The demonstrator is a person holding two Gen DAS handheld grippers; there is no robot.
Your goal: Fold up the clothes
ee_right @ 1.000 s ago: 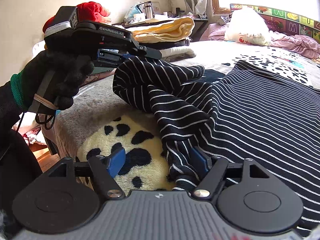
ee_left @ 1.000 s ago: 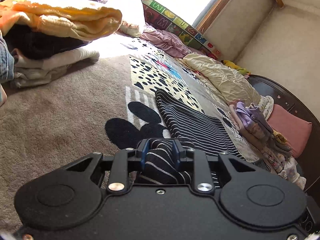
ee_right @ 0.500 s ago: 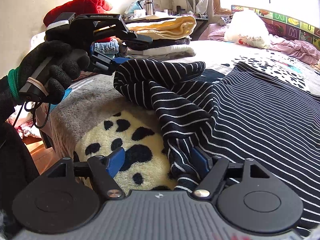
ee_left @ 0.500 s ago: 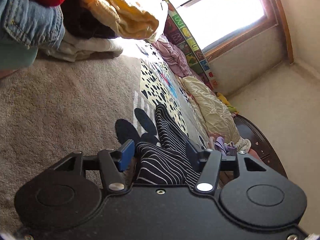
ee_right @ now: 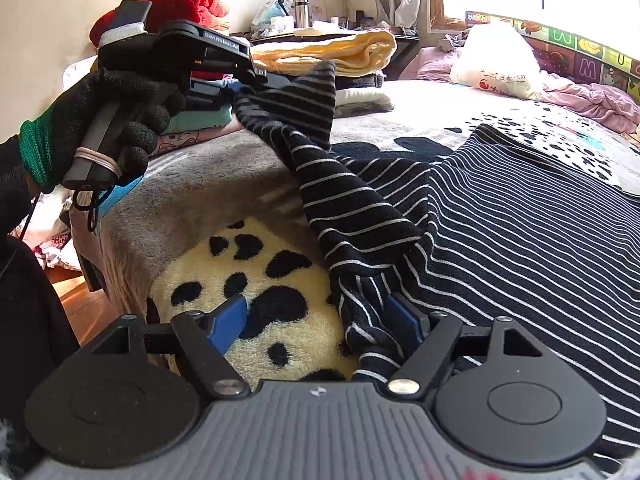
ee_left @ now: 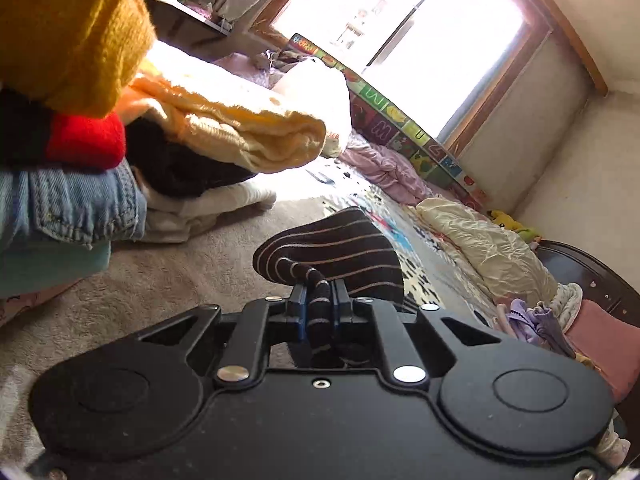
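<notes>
A bed (ee_right: 224, 184) bears a striped garment (ee_right: 520, 216) and folded clothes (ee_right: 332, 52).

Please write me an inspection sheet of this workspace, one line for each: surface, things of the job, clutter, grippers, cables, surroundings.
Surface: bed with spotted fleece blanket, grey part beside it.
Job's things: striped garment, mostly spread flat, one part lifted.
Clutter: stack of folded clothes at the bed's far side; cream quilt; pink bedding.
Grippers: left hand-held gripper shut on a fold of the striped garment, raised above the bed; right hand-held gripper open, cloth lying against one finger.
Cables: a thin black cord hangs below the gloved hand.
Surroundings: bright window, alphabet mat along the wall.
</notes>
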